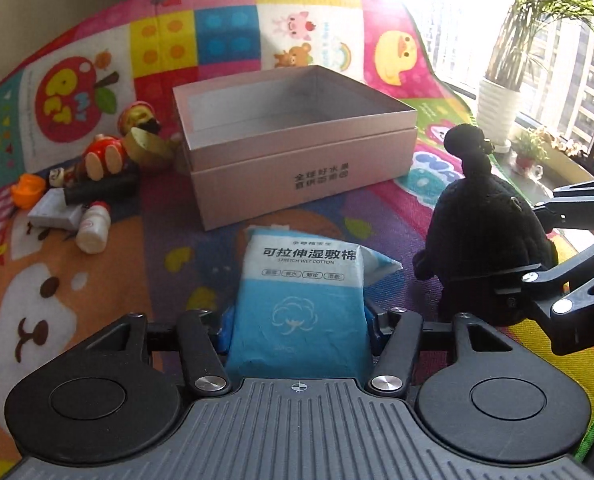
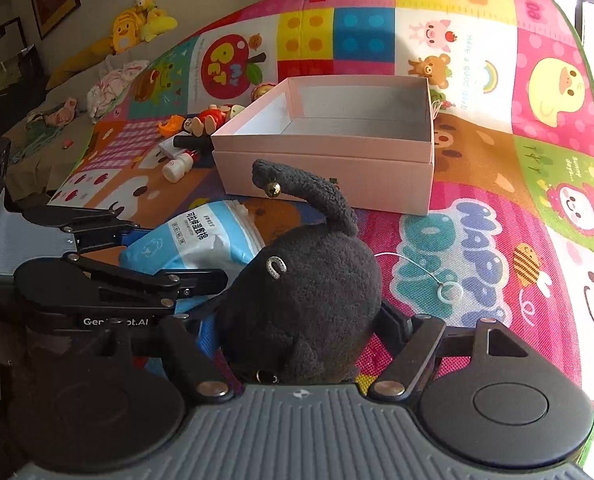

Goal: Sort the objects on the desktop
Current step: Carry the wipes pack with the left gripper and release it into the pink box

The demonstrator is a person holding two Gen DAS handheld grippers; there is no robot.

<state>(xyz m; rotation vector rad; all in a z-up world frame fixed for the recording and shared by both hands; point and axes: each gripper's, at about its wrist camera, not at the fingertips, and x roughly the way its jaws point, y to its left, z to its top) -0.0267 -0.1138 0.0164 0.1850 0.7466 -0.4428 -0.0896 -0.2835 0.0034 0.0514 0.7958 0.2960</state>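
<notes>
Left gripper (image 1: 297, 320) clamped on blue-white soft wet-cotton pack (image 1: 297, 292); right gripper (image 2: 297, 332) squeezing black plush cat toy (image 2: 301, 304). Both low, aimed ahead at open pink cardboard box (image 1: 297, 152), presumably for dropping in.

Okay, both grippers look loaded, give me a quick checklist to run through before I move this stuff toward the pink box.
1. Left gripper has the blue cotton pad pack between its jaws: ok.
2. Right gripper has the black plush toy between its jaws: ok.
3. Pink box is open on top, with nothing seen inside: ok.
4. Way from the pack to the box has no object in it: ok.
5. Grippers keep apart from each other: not ok, they sit close side by side.
6. The plush's white loop cord is free of snags: cannot tell.
</notes>
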